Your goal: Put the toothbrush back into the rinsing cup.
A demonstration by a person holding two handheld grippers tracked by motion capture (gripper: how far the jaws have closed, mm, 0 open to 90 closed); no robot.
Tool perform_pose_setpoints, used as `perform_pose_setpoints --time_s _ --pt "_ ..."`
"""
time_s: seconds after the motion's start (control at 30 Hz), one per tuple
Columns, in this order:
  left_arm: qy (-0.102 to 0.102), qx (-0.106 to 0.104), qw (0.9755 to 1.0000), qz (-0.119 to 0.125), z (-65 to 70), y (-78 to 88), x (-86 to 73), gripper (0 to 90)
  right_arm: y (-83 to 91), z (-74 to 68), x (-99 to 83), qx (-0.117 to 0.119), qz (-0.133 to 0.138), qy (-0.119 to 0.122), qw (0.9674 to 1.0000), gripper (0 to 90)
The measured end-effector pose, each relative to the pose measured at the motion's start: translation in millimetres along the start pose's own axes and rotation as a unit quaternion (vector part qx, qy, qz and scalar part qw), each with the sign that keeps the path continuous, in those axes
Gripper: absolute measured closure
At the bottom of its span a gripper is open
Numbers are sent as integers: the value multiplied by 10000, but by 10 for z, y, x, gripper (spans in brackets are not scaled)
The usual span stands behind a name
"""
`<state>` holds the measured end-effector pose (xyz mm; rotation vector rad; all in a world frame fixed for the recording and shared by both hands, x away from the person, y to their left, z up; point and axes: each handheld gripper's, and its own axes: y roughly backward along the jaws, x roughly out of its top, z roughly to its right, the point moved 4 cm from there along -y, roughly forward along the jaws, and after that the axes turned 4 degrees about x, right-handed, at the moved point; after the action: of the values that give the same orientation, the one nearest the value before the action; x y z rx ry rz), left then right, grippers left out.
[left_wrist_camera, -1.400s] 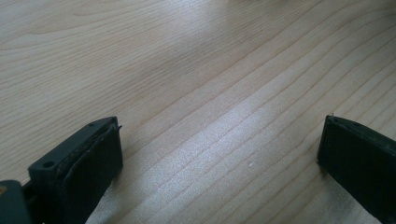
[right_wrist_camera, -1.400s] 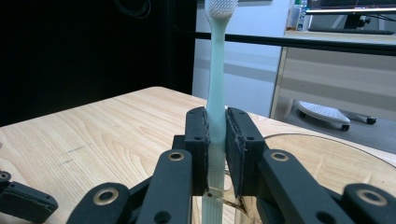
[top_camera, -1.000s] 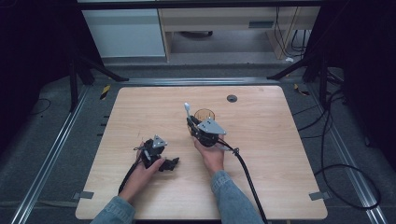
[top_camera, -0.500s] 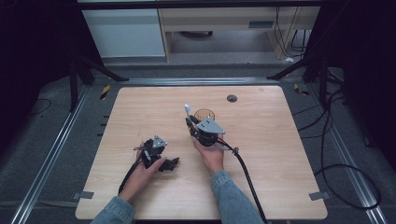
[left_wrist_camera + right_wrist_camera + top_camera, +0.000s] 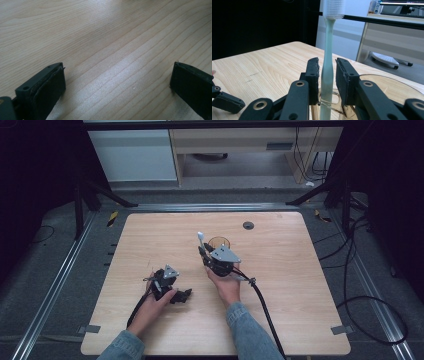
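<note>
Toothbrush first: a pale green translucent toothbrush (image 5: pixel 327 75) with a white bristle head stands upright, its lower end down inside a clear amber-tinted plastic cup (image 5: pixel 387 87) near the middle of the light wooden table (image 5: pixel 310 285). From the high view the cup (image 5: pixel 218 242) sits just beyond the right gripper (image 5: pixel 204 254), and the brush head (image 5: pixel 200 235) pokes up above it.

The right gripper (image 5: pixel 327 72) straddles the handle. Its jaws have just been opening, and in the right gripper view a thin gap shows on either side of the handle, so the pads look to have let go rather than to be pressing. The brush seems to be leaning on the cup's rim by its own weight.

As I judge it, the step in hand is releasing the brush into the cup. Done well, that means spreading the jaws a little further before moving, then drawing the gripper straight back and up along its own line, so neither pad catches the handle and tips the light cup.

Apart from the brush, I can make out nothing else in the cup.

The left gripper (image 5: pixel 176 296) rests low on the table nearer the person, well apart from the cup, jaws spread wide over bare wood (image 5: pixel 112 62) with nothing between them.
</note>
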<state>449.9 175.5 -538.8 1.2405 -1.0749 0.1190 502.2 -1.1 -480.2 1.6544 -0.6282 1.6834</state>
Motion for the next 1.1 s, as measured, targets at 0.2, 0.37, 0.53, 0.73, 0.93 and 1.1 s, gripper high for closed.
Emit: perform_pose_setpoints --time_s 0.2,0.37,0.53,0.73,0.93,1.1 --pt "-1 0 10000 0 0 0 0 0 12 0 27 -4 -38 4 10000 695" --pt "1 -1 10000 0 0 0 0 0 47 -2 59 -4 -88 99 9999 657" --pt "-2 -1 10000 -2 0 0 0 0 107 6 110 -12 -139 177 9997 636" --pt "-3 -1 10000 -1 0 0 0 0 200 48 142 -42 -331 207 9992 588" --pt "-6 -2 10000 1 0 0 0 0 317 109 185 -83 -518 116 9986 470" --pt "-4 -2 10000 0 1 0 0 0 402 195 201 -207 -778 14 9968 357"
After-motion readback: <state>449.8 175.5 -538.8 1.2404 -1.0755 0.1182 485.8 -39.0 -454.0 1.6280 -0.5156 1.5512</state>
